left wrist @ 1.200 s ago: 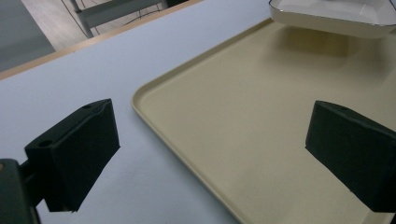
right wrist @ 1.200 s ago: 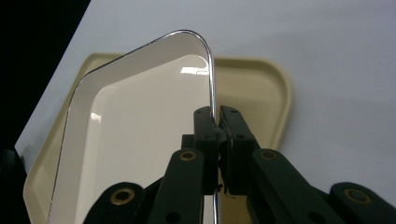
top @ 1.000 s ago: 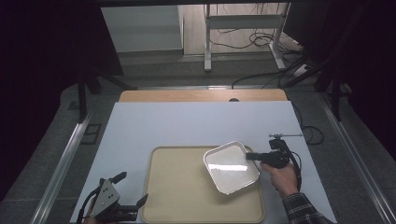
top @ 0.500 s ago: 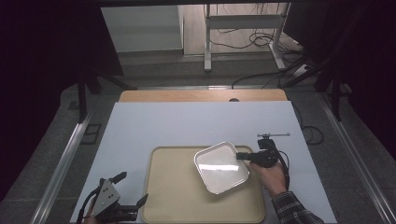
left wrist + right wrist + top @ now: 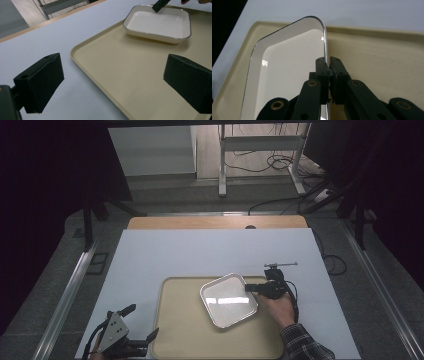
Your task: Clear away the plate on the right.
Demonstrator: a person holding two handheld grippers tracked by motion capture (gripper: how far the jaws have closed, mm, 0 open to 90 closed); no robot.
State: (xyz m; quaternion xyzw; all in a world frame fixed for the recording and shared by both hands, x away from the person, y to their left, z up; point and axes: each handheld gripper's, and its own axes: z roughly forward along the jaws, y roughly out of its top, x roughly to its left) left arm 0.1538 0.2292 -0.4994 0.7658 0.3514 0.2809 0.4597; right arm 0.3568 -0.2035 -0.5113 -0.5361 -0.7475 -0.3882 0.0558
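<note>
A shallow white enamel dish (image 5: 228, 300) with a dark rim sits over the right half of a beige tray (image 5: 185, 340). My right gripper (image 5: 249, 288) is shut on the dish's right rim; in the right gripper view its jaws pinch the thin rim (image 5: 325, 53) of the white dish (image 5: 287, 72), above the tray (image 5: 382, 62). My left gripper (image 5: 142, 325) rests open at the tray's near left corner. Its view looks across the tray (image 5: 130, 75) toward the dish (image 5: 160, 23), with nothing between its black pads (image 5: 40, 80).
The tray lies on a white table sheet (image 5: 200, 252) with a wooden strip (image 5: 215, 222) at the far edge. A small metal rod on a stand (image 5: 280, 265) stands just beyond my right hand. Cables and a metal frame lie on the floor beyond.
My right gripper has carried the dish leftward and slightly nearer over the tray. The left gripper has stayed put.
</note>
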